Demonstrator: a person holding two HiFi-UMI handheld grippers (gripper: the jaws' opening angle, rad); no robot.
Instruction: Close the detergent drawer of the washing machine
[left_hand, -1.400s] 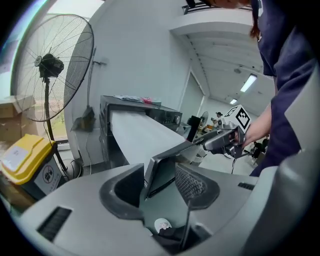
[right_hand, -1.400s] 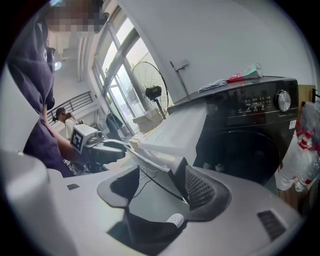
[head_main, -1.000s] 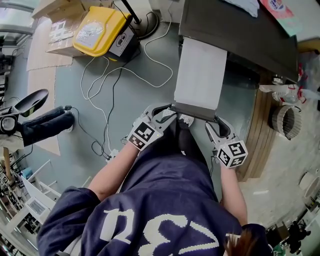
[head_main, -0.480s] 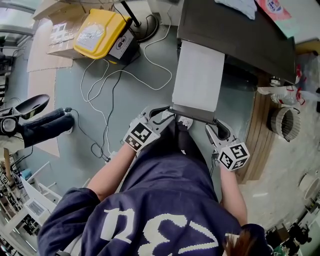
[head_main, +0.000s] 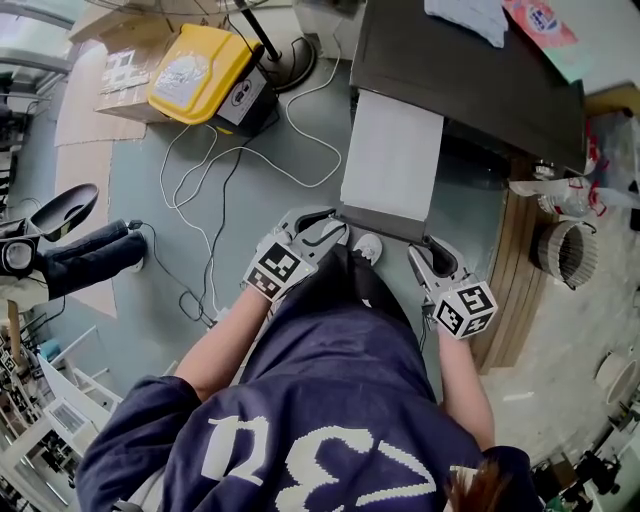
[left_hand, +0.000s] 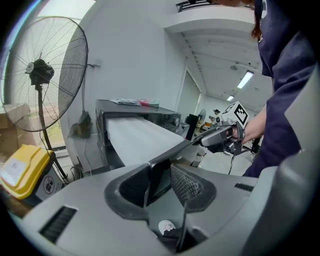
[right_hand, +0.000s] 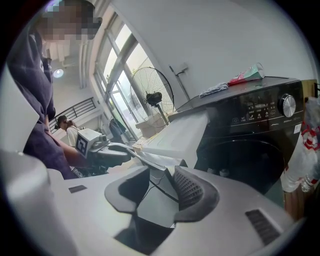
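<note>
The dark washing machine (head_main: 470, 70) has its long white detergent drawer (head_main: 392, 150) pulled far out toward me. My left gripper (head_main: 335, 228) is at the left corner of the drawer's dark front panel (head_main: 380, 222). In the left gripper view the panel (left_hand: 157, 172) fills the gap between the pads of the left gripper (left_hand: 160, 172), whose jaws closed a little and are shut on it. My right gripper (head_main: 425, 250) is at the right corner. Its jaws have just been closing. In the right gripper view the panel's edge (right_hand: 162, 172) lies between the jaws of the right gripper (right_hand: 157, 177), apart from the left pad.
A yellow box (head_main: 195, 65), a fan's base (head_main: 285, 45) and loose cables (head_main: 215, 170) lie on the floor at the left. Wooden planks (head_main: 520, 260) and a round basket (head_main: 565, 250) are at the right. A cloth (head_main: 470, 18) lies on the machine's top.
Both grippers stay at the corners of the drawer's front. The drawer is pulled out as far as before. The head view has shifted slightly.
</note>
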